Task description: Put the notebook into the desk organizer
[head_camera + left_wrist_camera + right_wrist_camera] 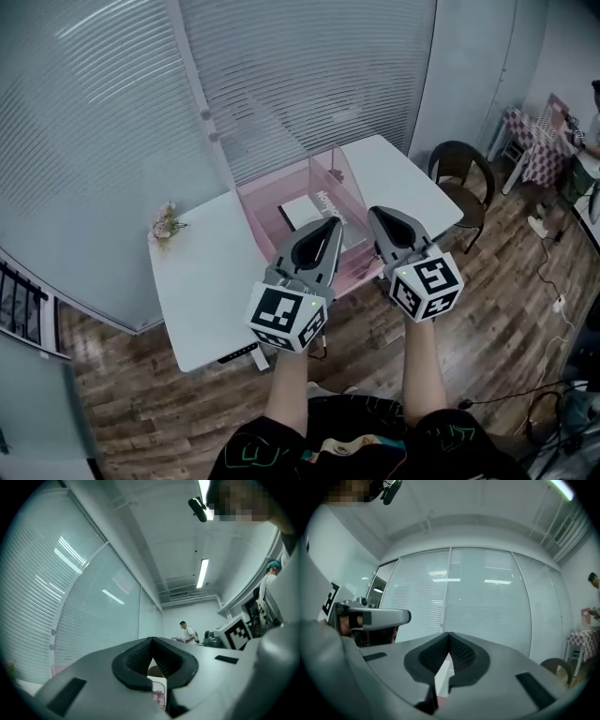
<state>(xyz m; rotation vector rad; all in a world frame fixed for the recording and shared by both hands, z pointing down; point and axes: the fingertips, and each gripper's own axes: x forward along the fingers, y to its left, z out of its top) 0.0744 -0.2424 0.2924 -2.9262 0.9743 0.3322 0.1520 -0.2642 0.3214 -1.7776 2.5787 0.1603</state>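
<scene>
A pink see-through desk organizer [259, 202] stands on the white table [202, 272], far below me. A white notebook [302, 211] lies flat inside it. Both grippers are held up close to my head, well above the table and side by side. My left gripper [332, 223] is shut with nothing in it; in the left gripper view its ribbed pads meet at the tip [151, 640]. My right gripper [375, 212] is likewise shut and empty, its jaws closed together in the right gripper view [449, 633]. Neither gripper touches the organizer or the notebook.
A small bunch of flowers [166, 224] lies at the table's left edge. A dark chair [464, 172] stands at the table's right end on the wooden floor. Glass walls with blinds run behind the table. A person [188, 631] stands far off.
</scene>
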